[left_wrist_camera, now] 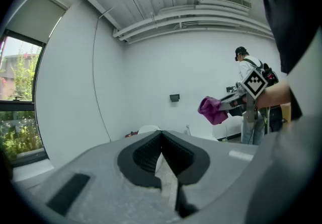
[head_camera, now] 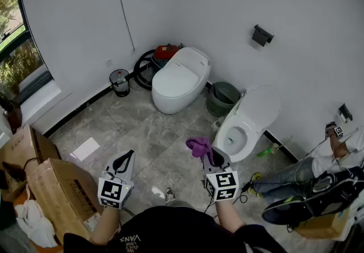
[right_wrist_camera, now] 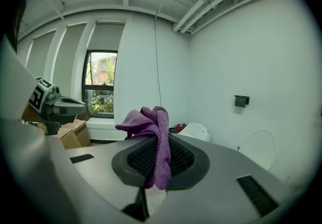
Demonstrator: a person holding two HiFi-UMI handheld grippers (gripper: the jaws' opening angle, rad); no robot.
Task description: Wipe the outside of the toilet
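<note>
Right jaws: closed on the purple cloth (right_wrist_camera: 151, 122), which is pinched between the pads of the right gripper (right_wrist_camera: 160, 140). One bunched end stands above the tips and a strip hangs down through the gap.
Left jaws: the left gripper (left_wrist_camera: 161, 135) has its tips together and nothing between them.
Gripper position: both are held side by side in the air above the floor (head_camera: 142, 138), with the right one nearer the open toilet.
Cloth contact: free of both toilets – only the jaws touch it.
Toilet 1: the open-lid toilet (head_camera: 244, 127) stands against the right-hand wall (head_camera: 307, 30) with its lid raised and bowl exposed. In the head view it lies just right of the cloth.
Toilet 2: the closed-lid toilet (head_camera: 179, 78) stands farther off, near the corner, well apart from both grippers.
Between the 2 toilets: a green basket (head_camera: 222, 98) sits on the floor at the wall.
Behind toilet 2: a red object (head_camera: 166, 52) and dark coiled hose; I cannot tell what they are.
Left of toilet 2: a small bin (head_camera: 119, 82) against the wall.
Wall fitting: a black holder (head_camera: 261, 34) above the open toilet.
Lower left: cardboard boxes (head_camera: 54, 189) beside the left gripper.
Lower right: a seated person (head_camera: 318, 172) on the floor – legs stretched toward the open toilet.
</note>
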